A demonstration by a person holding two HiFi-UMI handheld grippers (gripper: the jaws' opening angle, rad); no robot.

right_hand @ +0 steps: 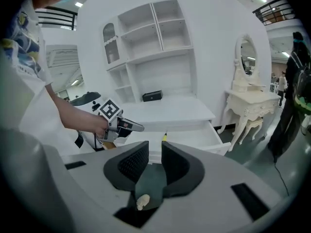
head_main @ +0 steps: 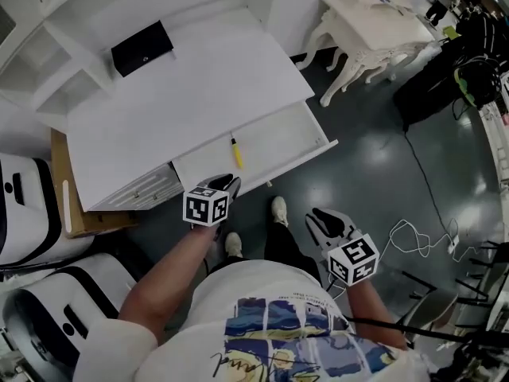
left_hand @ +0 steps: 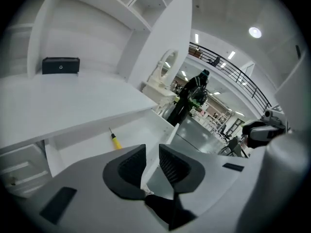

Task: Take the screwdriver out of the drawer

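Head view, near → far.

- R gripper (head_main: 322, 217): approx 5 o'clock of the drawer, over dark floor, well apart from the furniture. Jaws parted by a narrow gap, nothing betw. them; only floor shows through in the right gripper view (right_hand: 155, 152).
- L gripper (head_main: 227, 183): tips at the drawer's front edge, seen from above. Contact w/ the edge: can't tell. Jaws slightly parted, empty (left_hand: 151, 152).
- Person's shoes (head_main: 279, 210) on the floor betw. the two grippers.
- Drawer (head_main: 318, 146): white, pulled out from under the desk top (head_main: 199, 86).
- Screwdriver (head_main: 235, 153): lies flat on the drawer floor, just beyond the L gripper at its 12 o'clock. Yellow handle nearer the person, dark shaft pointing to 12. Touched by neither gripper.
- Small black box (head_main: 141, 48): on the desk top, back, approx 11 o'clock of the screwdriver.
- White dressing table (head_main: 382, 30): approx 2 o'clock, apart from the desk.
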